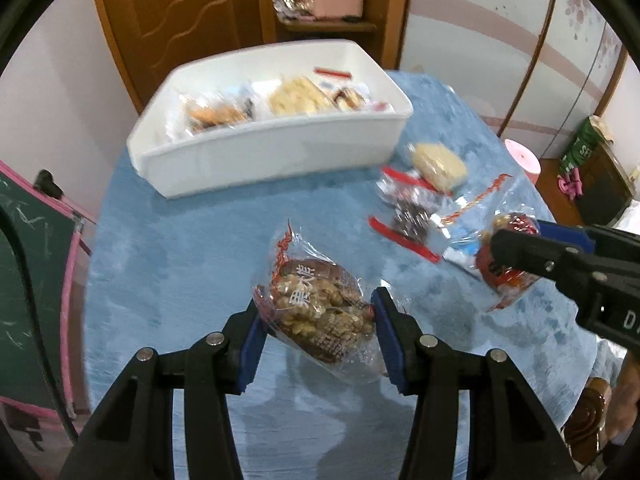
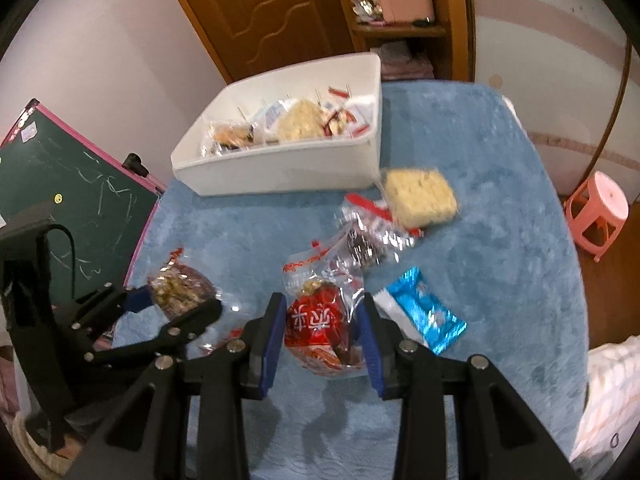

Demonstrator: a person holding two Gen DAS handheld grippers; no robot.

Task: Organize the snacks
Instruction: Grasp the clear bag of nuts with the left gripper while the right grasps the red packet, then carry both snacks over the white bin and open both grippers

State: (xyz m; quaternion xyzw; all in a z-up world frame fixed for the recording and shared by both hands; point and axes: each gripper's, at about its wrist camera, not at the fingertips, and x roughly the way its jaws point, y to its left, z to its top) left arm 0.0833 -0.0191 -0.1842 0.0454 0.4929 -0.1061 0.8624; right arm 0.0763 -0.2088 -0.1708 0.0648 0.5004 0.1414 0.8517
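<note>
My left gripper is shut on a clear-wrapped brown nut snack, held just above the blue cloth; the snack also shows in the right wrist view. My right gripper is shut on a red-wrapped snack, seen at the right of the left wrist view. A white bin with several wrapped snacks stands at the back. Loose on the cloth lie a pale crispy block, a dark snack in a clear wrapper and a blue foil pack.
The table is covered by a blue plush cloth. A green chalkboard stands at the left edge. A pink stool stands on the floor to the right. A wooden door and shelf are behind the bin.
</note>
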